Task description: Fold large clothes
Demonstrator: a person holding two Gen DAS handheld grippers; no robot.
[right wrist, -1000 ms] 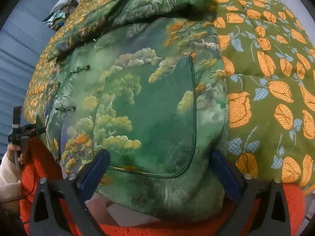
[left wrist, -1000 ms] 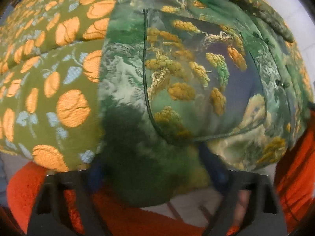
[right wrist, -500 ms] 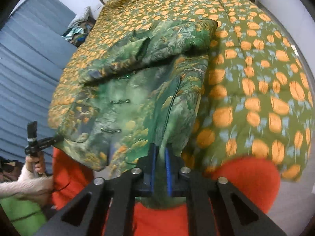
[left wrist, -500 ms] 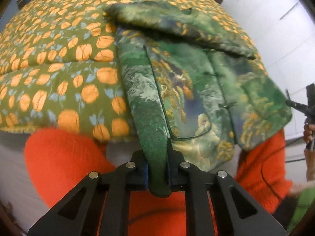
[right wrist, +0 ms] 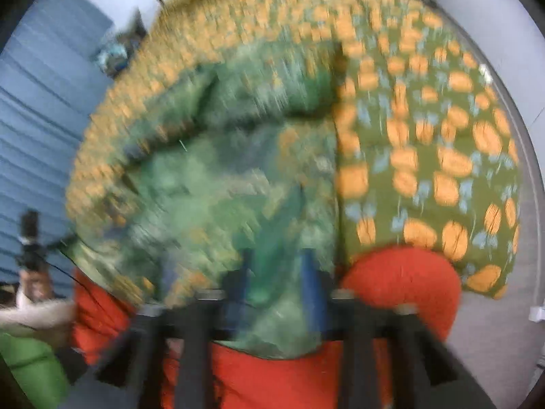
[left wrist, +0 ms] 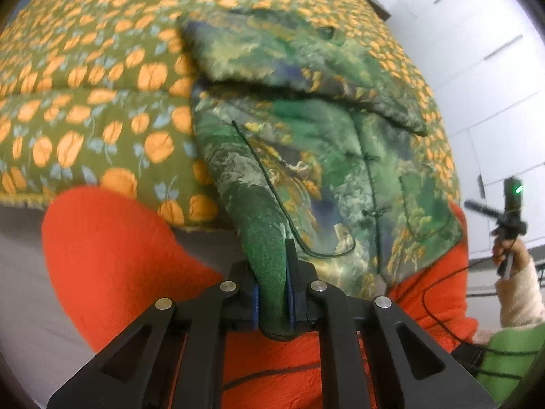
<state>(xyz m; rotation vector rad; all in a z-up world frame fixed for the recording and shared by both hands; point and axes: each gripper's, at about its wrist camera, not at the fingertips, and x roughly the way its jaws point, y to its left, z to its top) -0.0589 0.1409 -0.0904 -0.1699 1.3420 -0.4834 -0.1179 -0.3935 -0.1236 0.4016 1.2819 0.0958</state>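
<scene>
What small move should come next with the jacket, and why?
Probably close the right hand-held gripper again on the hem: its jaws are opening with the jacket between them, while the left hand-held gripper pinches the other corner.

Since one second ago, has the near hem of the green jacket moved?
Yes. The green jacket hem, pinched in the left gripper, has been lifted off the orange-patterned quilt, which now looks smaller and farther below.

A green brocade jacket [left wrist: 306, 156] with a soft woven sheen lies on a matt quilted cotton bedspread [left wrist: 85, 109], beside fuzzy orange fleece [left wrist: 112, 248]; the left gripper [left wrist: 274, 300] is matt black plastic with bright metal rivets
</scene>
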